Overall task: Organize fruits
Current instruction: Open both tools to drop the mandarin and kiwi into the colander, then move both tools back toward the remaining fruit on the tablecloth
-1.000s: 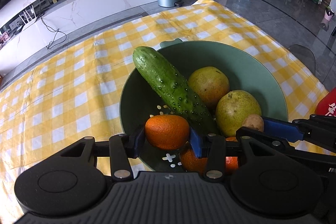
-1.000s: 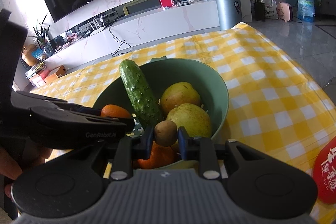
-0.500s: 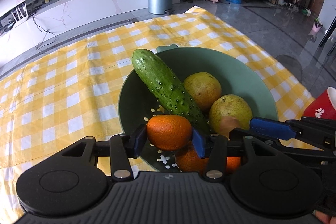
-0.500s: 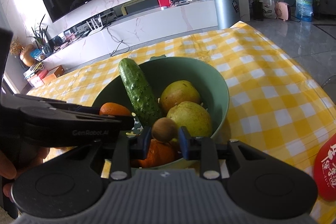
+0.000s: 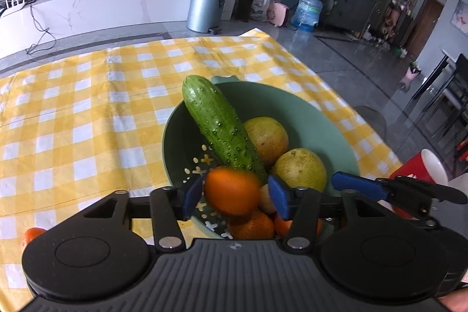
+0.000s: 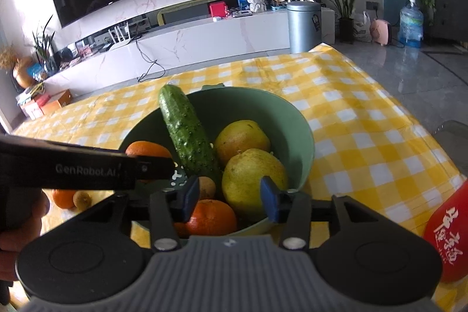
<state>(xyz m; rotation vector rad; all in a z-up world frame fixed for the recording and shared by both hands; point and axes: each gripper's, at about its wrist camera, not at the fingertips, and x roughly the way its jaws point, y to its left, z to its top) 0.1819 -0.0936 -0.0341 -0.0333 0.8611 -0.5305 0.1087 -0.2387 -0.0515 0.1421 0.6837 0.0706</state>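
Observation:
A green bowl [image 5: 327,133] [image 6: 295,119] on the yellow checked cloth holds a cucumber [image 5: 222,130] [image 6: 187,136], two yellow pears [image 5: 299,170] [image 6: 251,180], tangerines [image 6: 210,217] and a small brown kiwi [image 6: 206,187]. My left gripper [image 5: 234,196] is open above the bowl's near side; a blurred orange tangerine [image 5: 231,190] sits between its jaws, apart from the pads. My right gripper [image 6: 229,198] is open and empty above the bowl; the kiwi lies just below its left pad.
A red cup [image 5: 421,168] [image 6: 447,230] stands right of the bowl. A tangerine [image 6: 63,198] and a small brown fruit [image 6: 81,199] lie on the cloth to the left; another tangerine shows in the left wrist view [image 5: 32,234].
Both grippers opened. The right one let go of the kiwi, which now lies in the bowl. The left one released the tangerine, which is blurred between its jaws.

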